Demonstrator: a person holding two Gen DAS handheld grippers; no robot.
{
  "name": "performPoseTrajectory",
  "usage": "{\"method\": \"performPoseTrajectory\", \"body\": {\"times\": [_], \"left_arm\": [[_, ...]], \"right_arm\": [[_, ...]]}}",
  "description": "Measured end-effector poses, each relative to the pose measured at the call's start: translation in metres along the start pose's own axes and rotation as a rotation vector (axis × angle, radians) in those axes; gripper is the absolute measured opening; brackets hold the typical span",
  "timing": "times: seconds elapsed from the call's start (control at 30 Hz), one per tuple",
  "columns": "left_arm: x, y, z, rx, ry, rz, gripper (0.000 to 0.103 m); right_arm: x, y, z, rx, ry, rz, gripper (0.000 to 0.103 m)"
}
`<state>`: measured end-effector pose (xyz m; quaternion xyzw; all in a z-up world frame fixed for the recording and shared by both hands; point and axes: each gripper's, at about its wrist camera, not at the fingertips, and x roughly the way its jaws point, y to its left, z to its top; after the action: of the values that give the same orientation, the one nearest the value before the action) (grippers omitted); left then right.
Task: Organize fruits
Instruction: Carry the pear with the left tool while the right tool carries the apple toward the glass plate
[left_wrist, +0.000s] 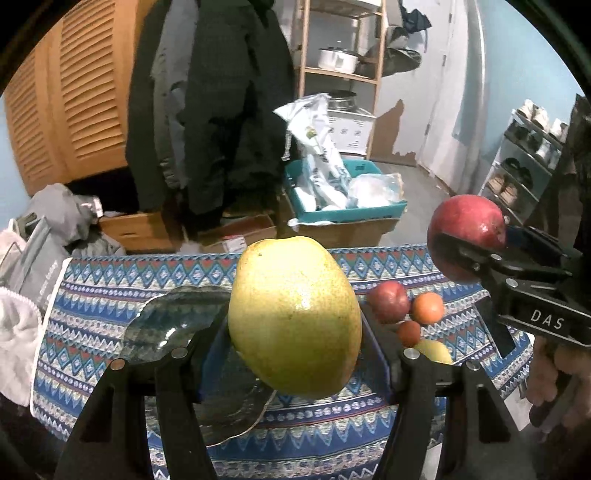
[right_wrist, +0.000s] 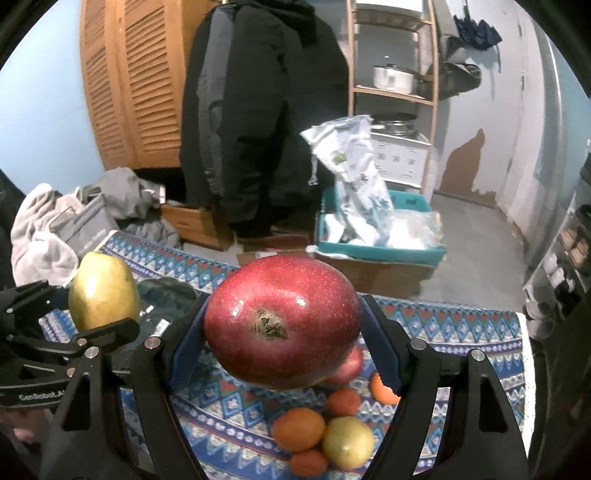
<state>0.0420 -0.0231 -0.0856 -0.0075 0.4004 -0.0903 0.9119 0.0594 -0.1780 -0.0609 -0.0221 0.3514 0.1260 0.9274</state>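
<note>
both grippers clamp fruit: left gripper (left_wrist: 295, 354) yellow mango (left_wrist: 294, 317), right gripper (right_wrist: 284, 339) red mango (right_wrist: 282, 321).

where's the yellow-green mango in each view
Left wrist: yellow-green mango fills the centre, clamped in the left gripper.
Right wrist: the same mango sits at far left, in the other gripper.
Shared landmark: the teal crate on the floor beyond the table.

Yellow-green mango (left_wrist: 294, 317) and red mango (right_wrist: 282, 321) held aloft above loose fruits (right_wrist: 325, 439).
</note>
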Motion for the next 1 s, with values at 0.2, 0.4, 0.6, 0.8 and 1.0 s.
{"method": "performPoseTrajectory", "body": {"times": [0.2, 0.4, 0.6, 0.8, 1.0], "left_arm": [[0.002, 0.027, -0.008, -0.046, 0.017, 0.035, 0.067], [0.005, 0.052, -0.015, -0.09, 0.041, 0.068, 0.067], [0.012, 0.075, -0.024, -0.129, 0.073, 0.095, 0.067], [0.029, 0.1, -0.04, -0.171, 0.124, 0.13, 0.067], [0.047, 0.127, -0.058, -0.223, 0.182, 0.161, 0.067]], "right_arm": [[0.016, 0.026, 0.008, -0.021, 0.015, 0.045, 0.078], [0.037, 0.05, 0.015, -0.037, 0.038, 0.084, 0.078], [0.068, 0.077, 0.014, -0.058, 0.088, 0.127, 0.078], [0.104, 0.096, 0.008, -0.053, 0.166, 0.175, 0.078], [0.136, 0.114, 0.0, -0.059, 0.236, 0.203, 0.078]]}}
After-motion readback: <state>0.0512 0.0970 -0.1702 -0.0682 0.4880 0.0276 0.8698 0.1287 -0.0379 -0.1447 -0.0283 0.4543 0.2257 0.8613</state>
